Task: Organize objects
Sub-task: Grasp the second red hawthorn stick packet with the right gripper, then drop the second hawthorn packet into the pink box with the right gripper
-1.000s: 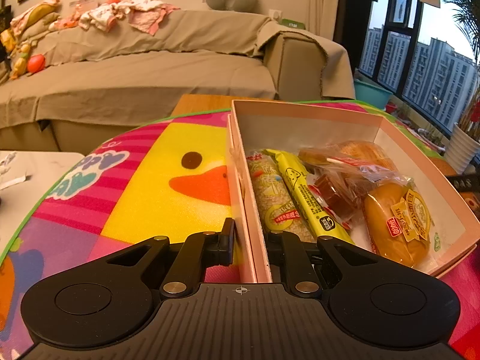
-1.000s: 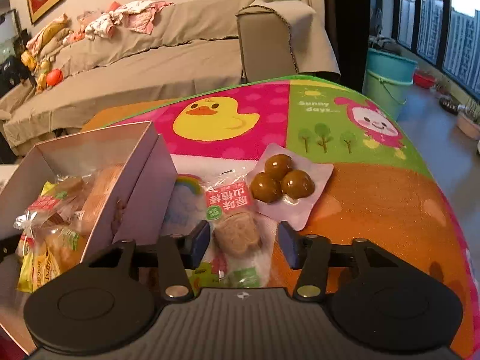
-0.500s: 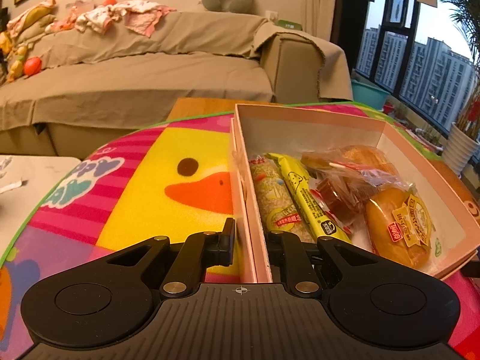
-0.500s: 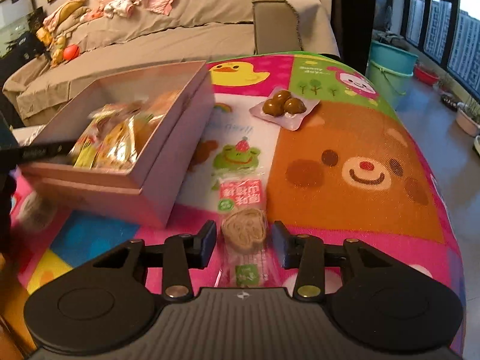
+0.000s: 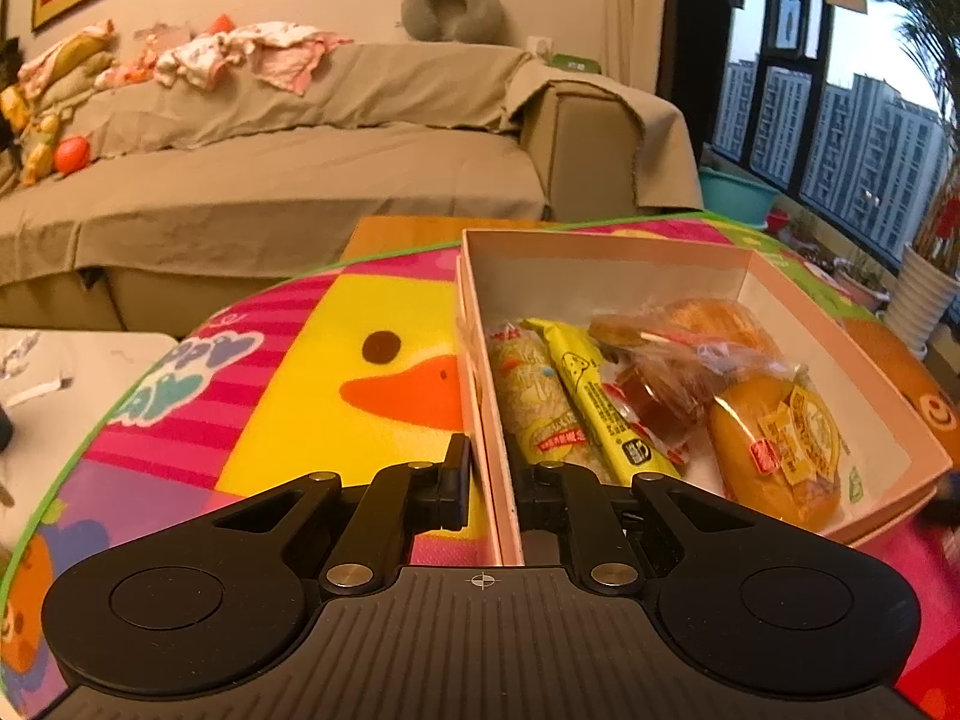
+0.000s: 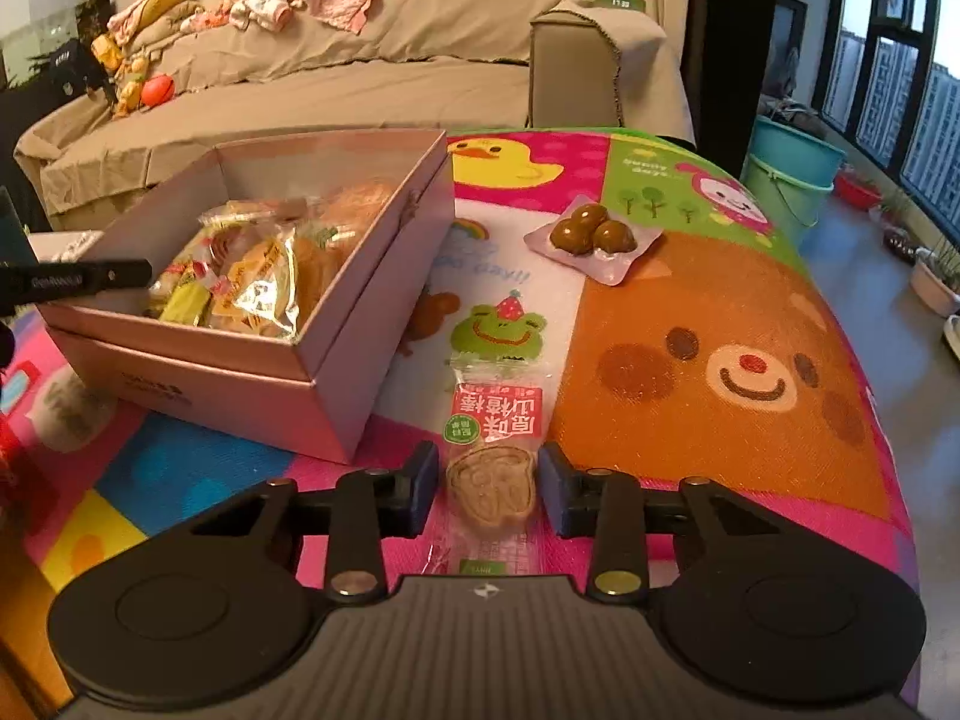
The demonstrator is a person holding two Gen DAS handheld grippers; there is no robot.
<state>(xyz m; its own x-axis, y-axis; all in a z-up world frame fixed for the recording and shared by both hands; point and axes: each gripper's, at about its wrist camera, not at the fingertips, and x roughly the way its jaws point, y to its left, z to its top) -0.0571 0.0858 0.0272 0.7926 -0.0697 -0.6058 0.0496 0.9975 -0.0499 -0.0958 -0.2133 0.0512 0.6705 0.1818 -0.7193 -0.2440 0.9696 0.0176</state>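
A pink box (image 5: pixel 606 243) (image 6: pixel 336 354) holding several wrapped snacks sits on a colourful cartoon mat. My left gripper (image 5: pixel 489 477) is shut on the box's near left wall, one finger outside, one inside. My right gripper (image 6: pixel 489 489) is shut on a clear-wrapped biscuit snack with a red label (image 6: pixel 495 468) and holds it above the mat, to the right of the box. A pink pack of three brown balls (image 6: pixel 591 237) lies on the mat farther back.
The mat (image 6: pixel 708 360) covers a table whose right edge drops to the floor. A covered sofa (image 5: pixel 270 180) stands behind. A teal bucket (image 6: pixel 786 174) and potted plants (image 5: pixel 921 294) stand by the window at right.
My right gripper has pulled back and up with the snack, away from the ball pack, and now sits beside the box. My left gripper has kept its hold on the box wall.
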